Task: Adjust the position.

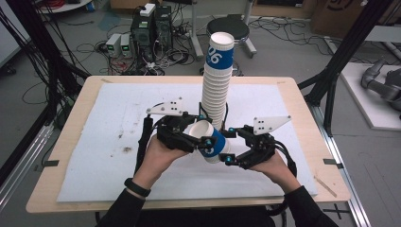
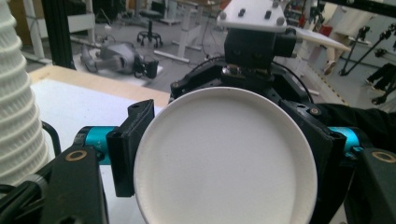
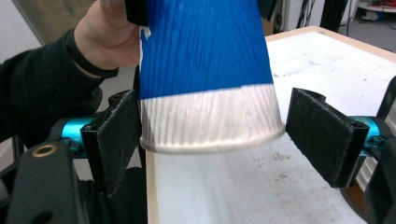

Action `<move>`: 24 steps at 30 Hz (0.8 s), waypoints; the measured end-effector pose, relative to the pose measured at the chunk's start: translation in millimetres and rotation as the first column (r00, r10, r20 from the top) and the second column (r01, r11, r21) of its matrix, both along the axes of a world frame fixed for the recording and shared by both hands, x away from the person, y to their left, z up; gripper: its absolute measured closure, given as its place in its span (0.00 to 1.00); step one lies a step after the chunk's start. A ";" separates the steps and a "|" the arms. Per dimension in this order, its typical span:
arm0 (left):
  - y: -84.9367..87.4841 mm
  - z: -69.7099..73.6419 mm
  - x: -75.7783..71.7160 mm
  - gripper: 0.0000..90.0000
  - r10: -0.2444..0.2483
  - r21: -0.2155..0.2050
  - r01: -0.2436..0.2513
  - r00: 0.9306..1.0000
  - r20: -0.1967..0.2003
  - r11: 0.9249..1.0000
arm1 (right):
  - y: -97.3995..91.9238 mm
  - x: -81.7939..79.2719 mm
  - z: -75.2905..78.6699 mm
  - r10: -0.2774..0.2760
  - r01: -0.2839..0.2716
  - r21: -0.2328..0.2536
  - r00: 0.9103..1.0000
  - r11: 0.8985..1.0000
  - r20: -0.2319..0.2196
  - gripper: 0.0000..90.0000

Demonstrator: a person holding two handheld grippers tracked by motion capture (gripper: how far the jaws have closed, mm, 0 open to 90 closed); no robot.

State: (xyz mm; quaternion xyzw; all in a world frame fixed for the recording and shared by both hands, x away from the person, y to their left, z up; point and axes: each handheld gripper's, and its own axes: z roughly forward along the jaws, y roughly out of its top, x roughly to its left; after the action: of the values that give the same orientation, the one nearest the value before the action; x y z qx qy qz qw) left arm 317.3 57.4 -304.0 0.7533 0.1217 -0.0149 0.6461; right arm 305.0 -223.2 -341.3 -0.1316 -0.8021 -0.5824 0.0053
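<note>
A blue and white paper cup (image 1: 216,143) is held tilted above the white mat, just in front of a tall stack of like cups (image 1: 217,80). My left gripper (image 1: 204,130) is shut on it; in the left gripper view its pads (image 2: 133,144) press both sides of the cup's round white end (image 2: 219,158). My right gripper (image 1: 228,145) stands around the cup's wide rim end. In the right gripper view the cup (image 3: 201,46) hangs between the pads: the left pad (image 3: 116,140) lies against the rim and the right pad (image 3: 322,135) stands apart. That gripper (image 3: 219,140) is open.
A white mat (image 1: 118,118) covers most of the wooden table (image 1: 75,123). The ribbed side of the cup stack (image 2: 14,93) rises close on the left in the left gripper view. Beyond the table are computers (image 1: 151,28), a stool (image 1: 229,26) and black frame posts (image 1: 340,61).
</note>
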 end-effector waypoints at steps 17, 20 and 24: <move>-0.6 -4.6 -1.8 0.34 0.023 -0.147 -0.021 1.000 0.008 0.989 | 5.3 0.7 -1.9 -0.024 0.027 0.057 0.998 0.998 -0.065 0.15; -0.7 -6.1 -1.2 0.34 0.013 -0.162 -0.013 1.000 -0.001 0.987 | 6.9 -0.1 -2.0 -0.019 0.022 0.049 0.998 0.999 -0.058 0.15; -1.3 -7.2 -1.2 0.34 0.019 -0.164 -0.018 1.000 0.003 0.986 | 8.5 -0.5 -2.5 -0.018 0.020 0.038 0.999 0.999 -0.050 0.16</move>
State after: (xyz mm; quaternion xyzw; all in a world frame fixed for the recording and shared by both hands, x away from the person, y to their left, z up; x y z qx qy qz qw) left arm 316.1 56.1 -311.2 0.6966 0.1257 -0.0173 0.7062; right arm 304.5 -214.6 -343.8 -0.1537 -0.7892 -0.5942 0.0224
